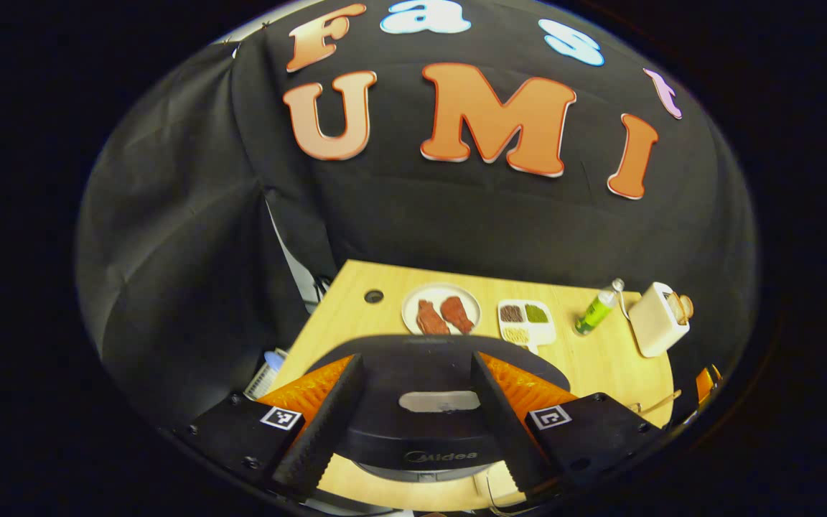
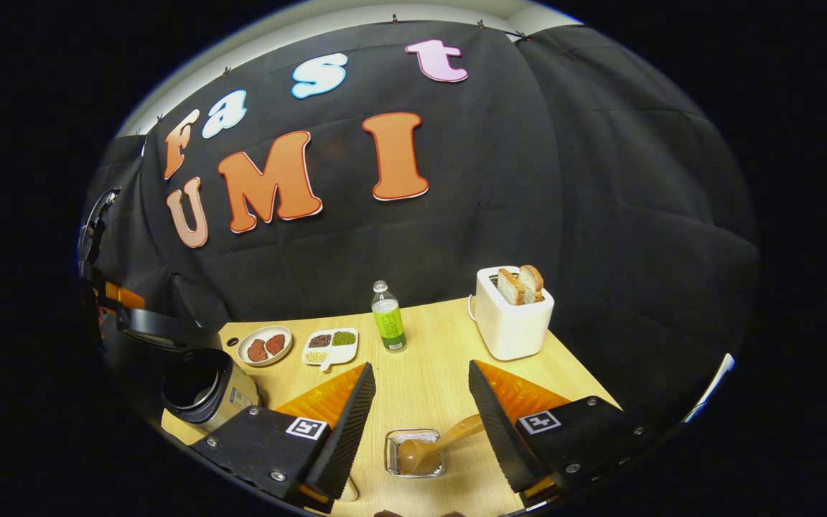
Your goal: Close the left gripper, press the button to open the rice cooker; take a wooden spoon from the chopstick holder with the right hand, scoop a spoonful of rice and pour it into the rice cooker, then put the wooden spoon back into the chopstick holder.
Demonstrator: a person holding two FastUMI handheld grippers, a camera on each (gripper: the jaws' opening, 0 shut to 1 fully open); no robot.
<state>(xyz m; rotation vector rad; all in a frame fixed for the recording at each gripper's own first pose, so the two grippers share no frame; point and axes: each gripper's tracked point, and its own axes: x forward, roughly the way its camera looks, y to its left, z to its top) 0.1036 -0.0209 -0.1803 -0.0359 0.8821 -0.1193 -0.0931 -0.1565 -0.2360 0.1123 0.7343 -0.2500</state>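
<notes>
In the left gripper view the black rice cooker (image 1: 442, 438) sits right under my left gripper (image 1: 417, 359), whose fingers stand apart on either side of the cooker's grey button (image 1: 438, 401). In the right gripper view the rice cooker (image 2: 205, 391) stands at the left with its lid (image 2: 159, 327) raised and its dark pot showing. My right gripper (image 2: 421, 368) is open above the metal chopstick holder (image 2: 393, 439). A wooden spoon (image 2: 431, 449) rests in the holder, its handle leaning towards the right finger. The left gripper (image 2: 108, 291) shows dimly at the far left edge.
On the wooden table (image 2: 428, 373) stand a white divided tray of grains (image 2: 331, 347), a plate of meat (image 2: 265, 346), a green bottle (image 2: 389, 319) and a white toaster (image 2: 512, 323) holding two bread slices. The same things line the table's far side (image 1: 600, 359) in the left gripper view.
</notes>
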